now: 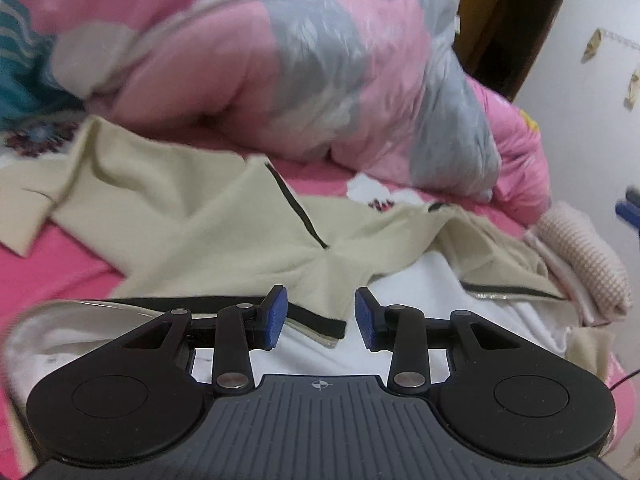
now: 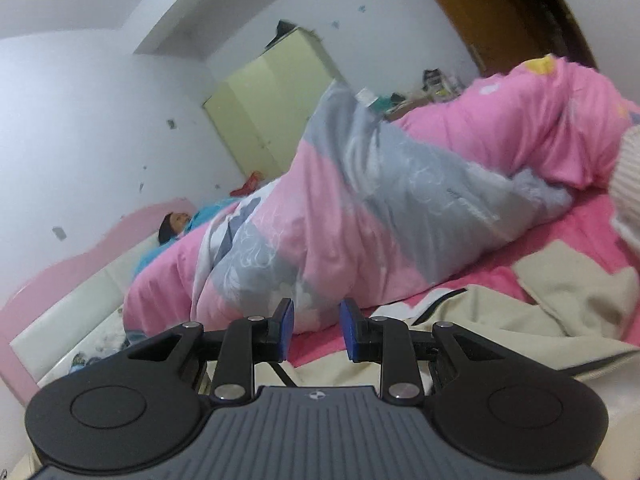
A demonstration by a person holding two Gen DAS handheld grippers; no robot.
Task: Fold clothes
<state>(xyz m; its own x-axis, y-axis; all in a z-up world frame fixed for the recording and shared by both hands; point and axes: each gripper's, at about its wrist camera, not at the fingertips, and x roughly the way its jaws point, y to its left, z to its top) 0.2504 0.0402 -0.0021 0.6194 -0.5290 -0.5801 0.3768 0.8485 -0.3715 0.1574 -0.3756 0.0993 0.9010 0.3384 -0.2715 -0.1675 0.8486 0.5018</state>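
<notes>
Pink bedding carries everything: nearest, the left tool (image 1: 321, 318) hovers with fingers spread and empty over a cream jacket (image 1: 208, 216) lying open and rumpled, white lining up, on the bed (image 1: 60, 264), while the right tool (image 2: 315, 330) is likewise spread and empty above its edge. Judging by the creases, smoothing the panels flat before pinching a hem would give a cleaner fold. Farther off, only the left view shows a folded waffle-knit cloth (image 1: 584, 260); only the right shows the wardrobe (image 2: 272, 112).

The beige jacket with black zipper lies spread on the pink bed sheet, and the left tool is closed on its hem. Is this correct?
Not quite. The left tool is open and grips nothing, as the left wrist view shows. The beige jacket does lie spread on the pink bed sheet.
</notes>
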